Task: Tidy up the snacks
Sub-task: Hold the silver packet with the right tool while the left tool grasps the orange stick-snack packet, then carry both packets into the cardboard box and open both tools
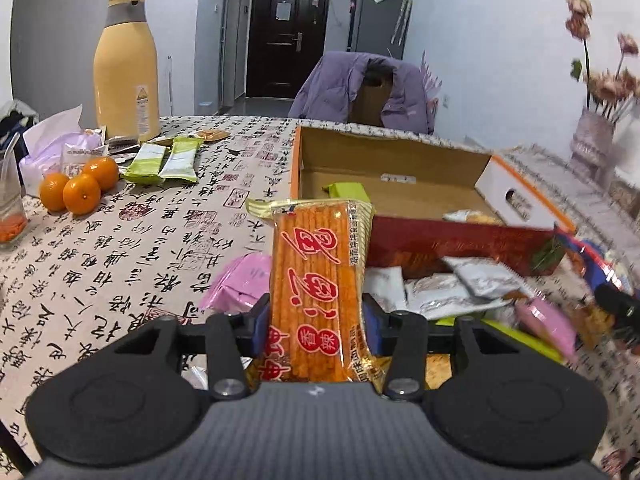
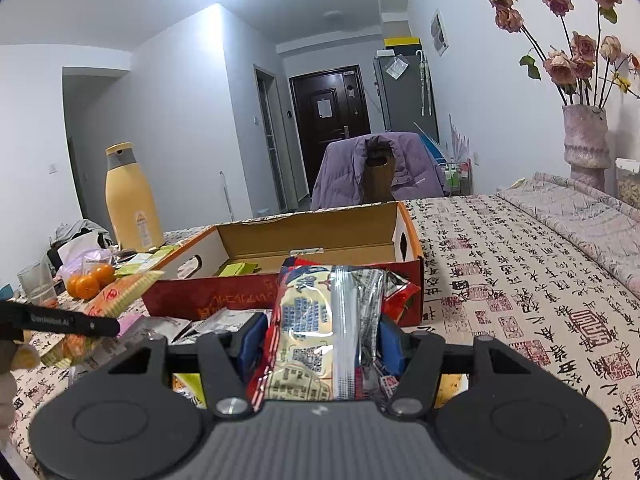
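An orange pack of spicy sticks (image 1: 316,264) stands upright between the blue pads of my left gripper (image 1: 316,314), which is shut on it, just short of the near red wall of the open cardboard box (image 1: 400,168). The right wrist view shows that same pack (image 2: 116,292) at the left, beside a black finger (image 2: 80,322) of the left gripper. My right gripper (image 2: 320,330) is shut on a cream, red and silver snack packet (image 2: 316,304), in front of the box (image 2: 312,236). A green packet (image 1: 348,191) lies inside the box.
Loose silver packets (image 1: 452,288) and pink packs (image 1: 244,280) lie before the box. To the left are two green bars (image 1: 164,160), three oranges (image 1: 76,188), a glass (image 1: 10,200) and a tall yellow bottle (image 1: 126,68). A flower vase (image 2: 586,140) stands at right, a chair with a purple jacket (image 2: 380,168) behind.
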A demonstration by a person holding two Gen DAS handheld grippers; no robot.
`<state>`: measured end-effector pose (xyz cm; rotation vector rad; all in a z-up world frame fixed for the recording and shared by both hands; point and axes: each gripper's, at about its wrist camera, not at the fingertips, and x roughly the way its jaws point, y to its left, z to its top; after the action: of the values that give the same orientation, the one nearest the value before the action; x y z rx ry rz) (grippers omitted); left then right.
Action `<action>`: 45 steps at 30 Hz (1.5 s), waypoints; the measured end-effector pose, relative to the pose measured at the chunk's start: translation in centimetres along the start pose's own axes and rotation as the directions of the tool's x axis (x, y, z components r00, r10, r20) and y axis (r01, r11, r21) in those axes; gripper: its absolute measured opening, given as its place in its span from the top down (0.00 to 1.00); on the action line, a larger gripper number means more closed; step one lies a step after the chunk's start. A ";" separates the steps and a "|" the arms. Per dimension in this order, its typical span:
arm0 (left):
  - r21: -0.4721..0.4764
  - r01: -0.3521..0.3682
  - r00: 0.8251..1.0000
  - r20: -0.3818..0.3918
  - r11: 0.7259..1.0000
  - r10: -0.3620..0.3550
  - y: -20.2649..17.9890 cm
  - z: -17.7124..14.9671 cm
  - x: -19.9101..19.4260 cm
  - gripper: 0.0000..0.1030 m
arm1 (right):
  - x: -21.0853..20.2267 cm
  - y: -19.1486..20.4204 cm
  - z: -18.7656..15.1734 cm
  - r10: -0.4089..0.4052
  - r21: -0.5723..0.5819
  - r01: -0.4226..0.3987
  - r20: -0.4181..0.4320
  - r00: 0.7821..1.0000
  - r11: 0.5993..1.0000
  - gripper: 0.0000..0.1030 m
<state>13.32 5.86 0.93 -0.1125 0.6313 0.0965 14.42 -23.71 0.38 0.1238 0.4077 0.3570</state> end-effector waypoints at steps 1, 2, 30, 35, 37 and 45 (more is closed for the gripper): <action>0.015 -0.010 1.000 0.001 1.000 0.010 -0.2 -0.1 0.1 0.53 | 0.0 0.0 0.0 0.001 0.001 -0.001 -0.002 1.000 1.000 0.44; 0.032 -0.021 1.000 0.001 0.999 0.021 -0.4 -0.2 0.2 0.52 | 0.1 0.0 -0.1 0.002 0.001 -0.002 -0.003 1.000 1.000 0.44; 0.117 -0.091 0.986 0.152 0.989 0.073 -1.7 0.6 -2.0 0.62 | 0.1 0.1 -0.3 0.010 -0.005 -0.010 -0.010 1.000 1.000 0.44; 0.128 -0.051 0.984 0.174 0.990 0.028 -2.6 2.3 -3.0 0.62 | 0.5 0.7 0.8 0.009 -0.035 -0.009 0.007 1.000 0.999 0.44; 0.130 -0.036 0.984 0.178 0.991 0.013 -3.2 3.3 -2.9 0.62 | 0.9 0.8 1.8 0.007 -0.050 -0.006 0.019 1.000 0.999 0.44; 0.116 -0.007 0.982 0.189 0.993 -0.015 -5.3 8.7 -0.4 0.62 | 4.5 1.0 7.5 -0.012 -0.085 0.016 0.044 0.999 0.996 0.44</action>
<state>18.73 1.78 8.59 0.0083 0.4451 0.0652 21.06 -21.45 5.79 0.0452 0.3496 0.3565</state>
